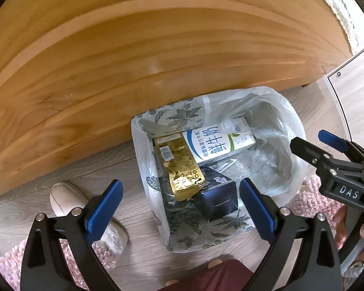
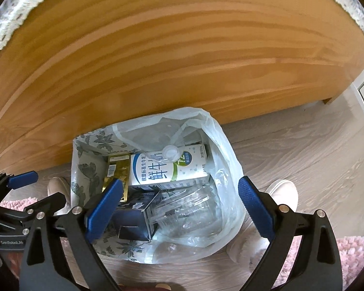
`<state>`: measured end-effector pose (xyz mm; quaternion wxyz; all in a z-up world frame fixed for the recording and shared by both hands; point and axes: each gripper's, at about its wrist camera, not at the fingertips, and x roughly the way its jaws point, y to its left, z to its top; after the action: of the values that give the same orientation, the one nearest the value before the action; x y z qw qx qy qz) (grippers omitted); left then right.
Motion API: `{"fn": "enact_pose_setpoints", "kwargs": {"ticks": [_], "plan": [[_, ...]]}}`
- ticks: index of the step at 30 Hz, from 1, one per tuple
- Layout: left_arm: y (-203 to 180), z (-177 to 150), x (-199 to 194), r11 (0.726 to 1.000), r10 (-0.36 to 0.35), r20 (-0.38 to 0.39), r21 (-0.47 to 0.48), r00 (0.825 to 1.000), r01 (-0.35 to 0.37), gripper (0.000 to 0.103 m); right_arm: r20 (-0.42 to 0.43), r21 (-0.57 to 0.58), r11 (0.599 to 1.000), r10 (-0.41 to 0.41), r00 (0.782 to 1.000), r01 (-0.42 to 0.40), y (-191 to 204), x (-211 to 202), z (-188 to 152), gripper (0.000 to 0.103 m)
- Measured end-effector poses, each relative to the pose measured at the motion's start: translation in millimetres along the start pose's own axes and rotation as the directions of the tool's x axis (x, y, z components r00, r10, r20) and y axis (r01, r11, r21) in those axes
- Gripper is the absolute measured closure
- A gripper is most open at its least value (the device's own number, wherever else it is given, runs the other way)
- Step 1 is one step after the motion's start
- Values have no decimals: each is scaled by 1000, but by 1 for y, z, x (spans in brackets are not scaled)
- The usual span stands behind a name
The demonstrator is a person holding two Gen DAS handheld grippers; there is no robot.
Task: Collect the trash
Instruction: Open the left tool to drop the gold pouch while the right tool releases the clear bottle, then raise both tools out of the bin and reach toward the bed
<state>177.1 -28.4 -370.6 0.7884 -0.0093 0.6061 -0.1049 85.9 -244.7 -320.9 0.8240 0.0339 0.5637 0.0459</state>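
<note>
Trash (image 2: 167,169) sits in the lined bin (image 1: 143,131) on the floor by the wood panel | milk carton, gold pouch, dark box, clear cup | all light, crushable, film's slippery | I'd pinch the liner's rim | left gripper (image 1: 180,208) and right gripper (image 2: 180,208) both spread wide, holding nothing

The pale wood-grain floor (image 2: 303,145) carries a bin (image 2: 85,169) lined with a clear bag (leaf print on its sides), set just beside a wooden panel (image 2: 182,60). Two pale slippers (image 1: 68,201) and a pink shaggy rug (image 2: 351,254) lie near it.
</note>
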Motion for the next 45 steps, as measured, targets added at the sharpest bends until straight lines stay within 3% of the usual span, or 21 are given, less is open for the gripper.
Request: {"fn": "enact_pose_setpoints", "kwargs": {"ticks": [10, 21, 30, 34, 45], "plan": [[1, 2, -26, 1000, -25, 97, -10, 995, 26, 10, 41, -13, 1000, -3, 999, 3, 2, -19, -3, 11], [-4, -1, -63, 997, -73, 237, 17, 969, 70, 10, 72, 2, 1000, 6, 997, -6, -4, -34, -5, 11], [-9, -2, -99, 991, -129, 352, 61, 927, 115, 10, 132, -11, 1000, 19, 991, -18, -4, -52, -6, 11], [-12, -4, -112, 996, -88, 399, 60, 913, 70, 10, 172, -29, 1000, 9, 985, -4, -2, -62, -6, 11], [-7, -6, -147, 994, -109, 491, 39, 864, 104, 7, 292, -30, 999, 25, 956, -17, -5, -91, -7, 8]]}}
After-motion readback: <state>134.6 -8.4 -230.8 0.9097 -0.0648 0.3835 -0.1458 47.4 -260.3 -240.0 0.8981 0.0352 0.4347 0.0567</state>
